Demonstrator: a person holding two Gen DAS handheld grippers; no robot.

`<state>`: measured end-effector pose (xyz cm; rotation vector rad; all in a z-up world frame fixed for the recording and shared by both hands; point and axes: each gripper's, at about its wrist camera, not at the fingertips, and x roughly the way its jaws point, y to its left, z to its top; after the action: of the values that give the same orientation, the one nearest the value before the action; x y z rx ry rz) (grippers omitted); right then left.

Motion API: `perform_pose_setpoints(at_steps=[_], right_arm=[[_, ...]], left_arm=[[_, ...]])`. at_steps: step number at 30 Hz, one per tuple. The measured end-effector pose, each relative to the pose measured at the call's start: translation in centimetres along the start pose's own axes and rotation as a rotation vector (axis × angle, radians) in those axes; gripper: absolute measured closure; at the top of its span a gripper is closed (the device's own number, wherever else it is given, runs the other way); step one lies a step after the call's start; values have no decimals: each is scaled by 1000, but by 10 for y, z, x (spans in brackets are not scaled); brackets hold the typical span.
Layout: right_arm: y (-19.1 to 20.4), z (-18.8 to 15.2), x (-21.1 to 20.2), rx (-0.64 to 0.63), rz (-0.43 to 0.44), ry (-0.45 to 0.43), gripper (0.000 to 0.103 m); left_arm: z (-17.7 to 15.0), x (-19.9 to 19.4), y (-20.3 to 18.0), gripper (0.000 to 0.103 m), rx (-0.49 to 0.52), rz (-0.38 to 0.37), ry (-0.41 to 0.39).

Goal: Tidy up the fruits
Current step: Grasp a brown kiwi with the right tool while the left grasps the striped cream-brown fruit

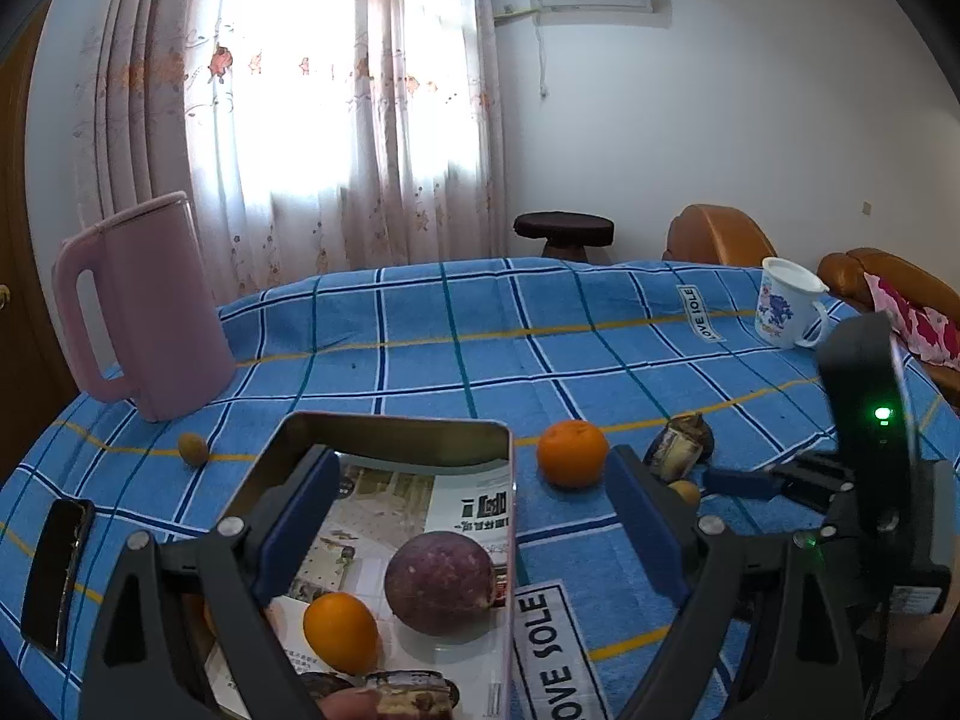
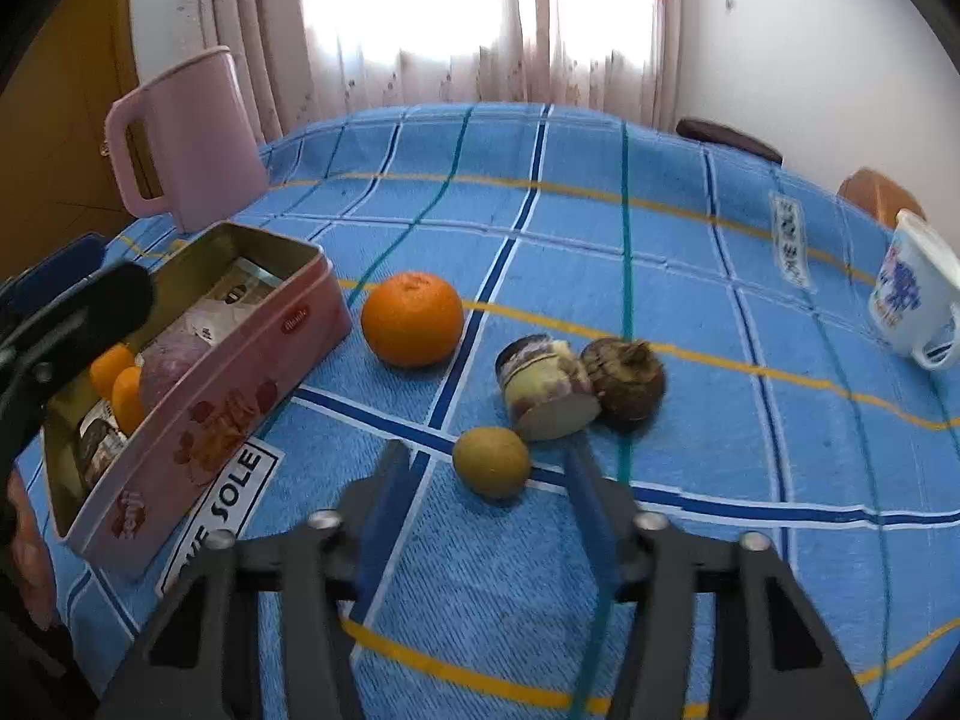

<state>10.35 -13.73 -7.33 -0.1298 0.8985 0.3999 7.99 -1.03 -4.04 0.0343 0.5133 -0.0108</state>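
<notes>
While spread wide, right hand-held gripper [image 2: 480,468] just short of small yellow-brown fruit [image 2: 491,462], left hand-held gripper [image 1: 468,516] likewise empty

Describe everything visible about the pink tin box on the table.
The pink tin box is a rectangular, lidless metal container with a rolled rim, dull gold inside and pink outside with red printed logos and a fruit picture. It rests flat on the blue checked tablecloth, partly covering a "LOVE SOLE" label. Printed paper lines its floor; small orange fruits and a purple round fruit lie inside. The left gripper straddles its right wall.
</notes>
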Motion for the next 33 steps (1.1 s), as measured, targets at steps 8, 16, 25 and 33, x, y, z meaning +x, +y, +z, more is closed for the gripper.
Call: perform_pose_setpoints(at_steps=[8, 16, 25, 33], right_arm=[[-11, -7, -18, 4, 4, -53, 75], [-47, -13, -38, 6, -129, -113, 75], [-77, -12, -46, 61, -143, -144, 75], [-84, -14, -50, 80, -125, -171, 75]], left_arm=[[0, 3, -12, 11, 25, -10, 9], [5, 14, -48, 11, 92, -43, 31], [11, 58, -97, 14, 179, -88, 130], [8, 99, -119, 30, 191, -138, 253]])
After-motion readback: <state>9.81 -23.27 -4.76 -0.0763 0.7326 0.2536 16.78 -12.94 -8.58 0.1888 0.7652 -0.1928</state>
